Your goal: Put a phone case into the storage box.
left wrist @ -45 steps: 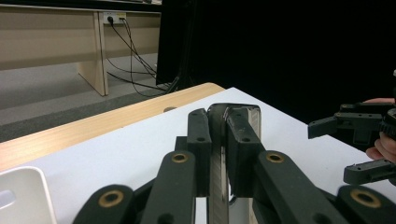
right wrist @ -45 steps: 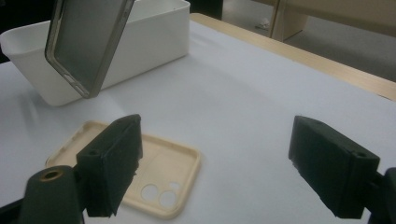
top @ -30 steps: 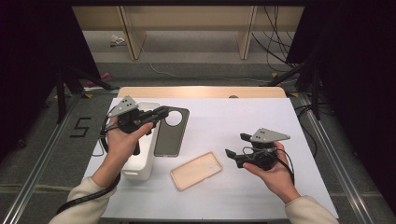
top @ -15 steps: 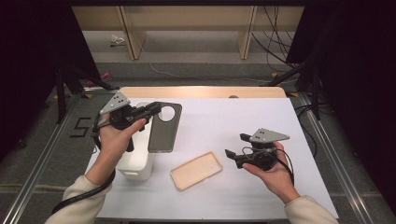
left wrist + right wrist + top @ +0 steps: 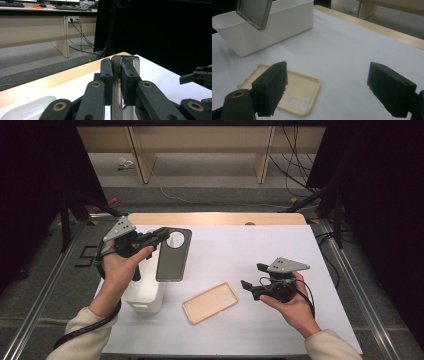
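The dark phone case [image 5: 173, 255] hangs in the air over the near edge of the white bin [image 5: 146, 292], pinched at its camera-hole end by the left gripper [image 5: 162, 234]. In the left gripper view the jaws are pressed onto the thin wall of the case [image 5: 117, 82], one pad on each face, and the case runs edge-on between them. From the right gripper view its lower corner [image 5: 254, 12] dangles just above the bin [image 5: 267, 30], tilted rather than square to it.

The step in hand looks like dropping this case into the bin. To do it well, the case should be carried further over the opening so its whole length clears the rim, then lowered until the free end is inside before the jaws part; letting go from this tilt risks it catching the rim and sliding onto the white table [image 5: 240, 250]. How deep the bin is cannot be judged well from here.

The beige phone case [image 5: 210, 302] lies flat on the table, apart from the bin, open side up. The right gripper [image 5: 252, 277] hovers just beside it with jaws spread wide and nothing between them.
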{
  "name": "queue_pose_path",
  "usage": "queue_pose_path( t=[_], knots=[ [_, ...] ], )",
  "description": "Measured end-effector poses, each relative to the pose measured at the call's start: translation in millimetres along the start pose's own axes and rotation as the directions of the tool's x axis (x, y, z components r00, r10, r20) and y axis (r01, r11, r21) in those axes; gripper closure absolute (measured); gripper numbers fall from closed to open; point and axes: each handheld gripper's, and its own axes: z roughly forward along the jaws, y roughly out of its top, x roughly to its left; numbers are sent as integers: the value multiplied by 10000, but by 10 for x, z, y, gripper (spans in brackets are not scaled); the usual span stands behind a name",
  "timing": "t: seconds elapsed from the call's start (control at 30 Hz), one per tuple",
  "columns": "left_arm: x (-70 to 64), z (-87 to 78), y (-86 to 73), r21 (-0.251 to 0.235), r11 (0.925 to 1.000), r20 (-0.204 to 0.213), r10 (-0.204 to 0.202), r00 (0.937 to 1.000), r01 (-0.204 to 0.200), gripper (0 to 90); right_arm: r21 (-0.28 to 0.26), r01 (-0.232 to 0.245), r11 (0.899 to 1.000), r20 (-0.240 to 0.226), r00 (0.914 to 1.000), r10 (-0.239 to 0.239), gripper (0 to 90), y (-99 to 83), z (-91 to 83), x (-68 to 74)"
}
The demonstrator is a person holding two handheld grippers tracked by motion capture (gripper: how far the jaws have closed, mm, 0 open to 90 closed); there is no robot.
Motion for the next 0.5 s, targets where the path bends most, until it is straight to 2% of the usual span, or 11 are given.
queue_pose_path(
  t=[0.5],
  knots=[
    [92,-74,53,-122,9999,-105,-104,9999,103,811,13,-44,10000,4,10000,44,173,-2,2,-3]
  ],
)
